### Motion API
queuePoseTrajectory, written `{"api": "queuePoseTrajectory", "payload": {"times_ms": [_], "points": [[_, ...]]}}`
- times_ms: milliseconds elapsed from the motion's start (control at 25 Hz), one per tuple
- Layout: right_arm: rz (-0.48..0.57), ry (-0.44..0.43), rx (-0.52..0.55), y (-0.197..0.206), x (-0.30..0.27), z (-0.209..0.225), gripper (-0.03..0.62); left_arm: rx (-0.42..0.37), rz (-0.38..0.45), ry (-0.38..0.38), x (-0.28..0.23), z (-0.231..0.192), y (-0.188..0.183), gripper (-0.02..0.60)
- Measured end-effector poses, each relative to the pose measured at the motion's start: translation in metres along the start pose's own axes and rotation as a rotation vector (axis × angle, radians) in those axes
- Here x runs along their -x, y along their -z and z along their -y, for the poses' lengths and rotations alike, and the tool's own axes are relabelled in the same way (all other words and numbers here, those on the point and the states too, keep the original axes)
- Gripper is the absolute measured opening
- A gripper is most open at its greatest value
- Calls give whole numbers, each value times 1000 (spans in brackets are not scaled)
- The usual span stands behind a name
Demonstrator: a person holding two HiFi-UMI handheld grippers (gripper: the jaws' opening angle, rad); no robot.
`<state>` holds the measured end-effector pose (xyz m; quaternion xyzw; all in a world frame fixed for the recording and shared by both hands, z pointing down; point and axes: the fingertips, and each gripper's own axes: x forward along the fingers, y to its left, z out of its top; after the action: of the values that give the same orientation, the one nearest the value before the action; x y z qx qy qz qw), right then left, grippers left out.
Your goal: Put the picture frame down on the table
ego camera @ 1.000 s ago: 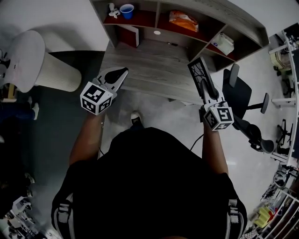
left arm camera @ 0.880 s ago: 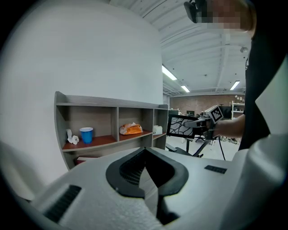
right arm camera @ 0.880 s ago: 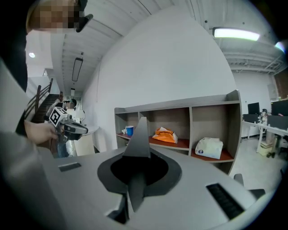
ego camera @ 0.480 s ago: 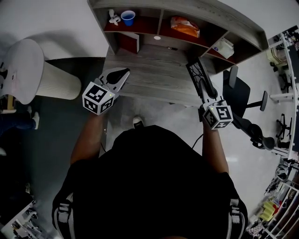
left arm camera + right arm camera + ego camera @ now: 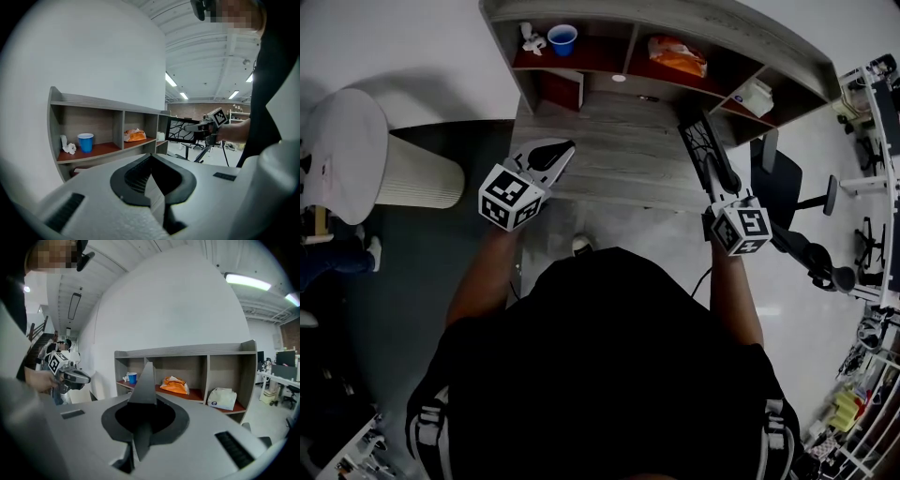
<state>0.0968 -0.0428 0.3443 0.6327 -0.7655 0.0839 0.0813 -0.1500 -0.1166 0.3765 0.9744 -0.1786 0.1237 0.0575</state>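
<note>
- Head view: picture frame (image 5: 698, 141) is clamped in my right claw (image 5: 717, 176), tilted in the air over the right edge of the table (image 5: 609, 150).
- It looks thin and flat: black border, branch-pattern face.
- Step: carrying it in. Next I'd lower it flat onto bare table, then release.
- Left claw (image 5: 555, 152) is closed and empty.

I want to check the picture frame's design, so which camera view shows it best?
Left gripper view: the picture frame faces it, showing its branching-line pattern. Head view shows it slanted and foreshortened; right gripper view shows only its edge, clamped between the jaws.
</note>
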Motion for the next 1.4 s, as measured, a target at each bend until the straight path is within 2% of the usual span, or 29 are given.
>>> {"api": "queuePoseTrajectory", "payload": {"times_ms": [440, 760, 1000, 1400], "points": [[6, -16, 2, -7, -37, -31, 17, -7, 1, 23, 10, -25, 3, 17], [-22, -61, 62, -12, -56, -56, 17, 4, 31, 18, 23, -31, 2, 17], [-15, -62, 50, -13, -57, -53, 17, 15, 3, 35, 16, -24, 11, 17], [3, -83, 13, -9, -71, -31, 17, -9, -18, 16, -6, -28, 3, 17]]}}
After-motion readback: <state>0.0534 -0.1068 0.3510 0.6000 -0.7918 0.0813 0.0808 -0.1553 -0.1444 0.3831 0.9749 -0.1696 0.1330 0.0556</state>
